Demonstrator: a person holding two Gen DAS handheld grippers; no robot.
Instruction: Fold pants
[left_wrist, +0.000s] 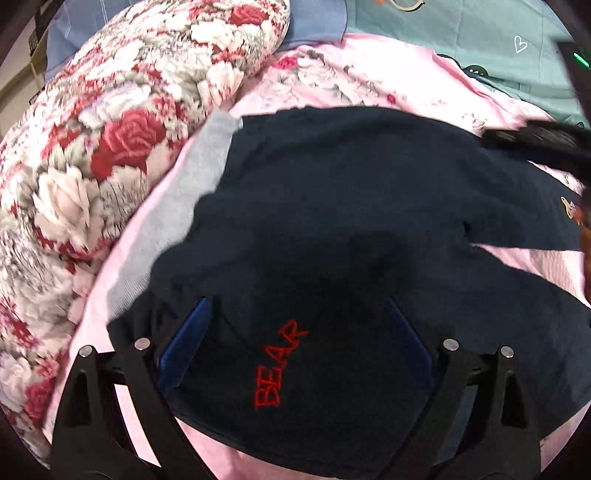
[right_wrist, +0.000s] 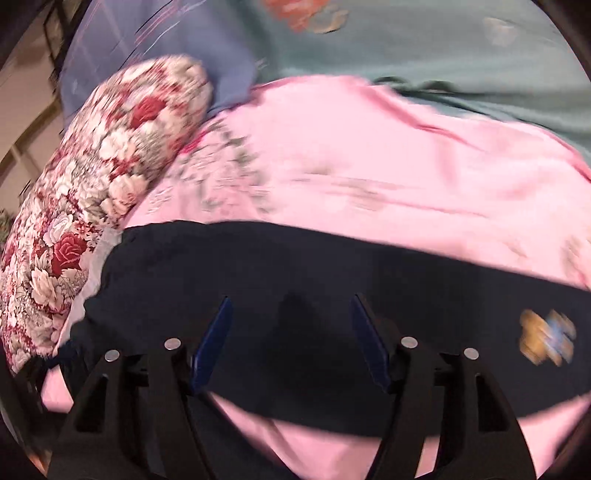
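over navy pants (left_wrist: 351, 206) on pink sheet (right_wrist: 369, 147), both claws (left (left_wrist: 295, 332), right (right_wrist: 290, 332)) seemingly released, empty

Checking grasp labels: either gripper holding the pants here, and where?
Nothing held. Left gripper and right gripper both stand open over the dark pants, pads not pinching fabric.

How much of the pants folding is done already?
Done: the dark pants lie doubled over on the pink sheet, with the grey lining peeking out at one edge. In hand: nothing. The left gripper and the right gripper are both open above the cloth. Left: the pants look long in the right wrist view, so probably another fold.
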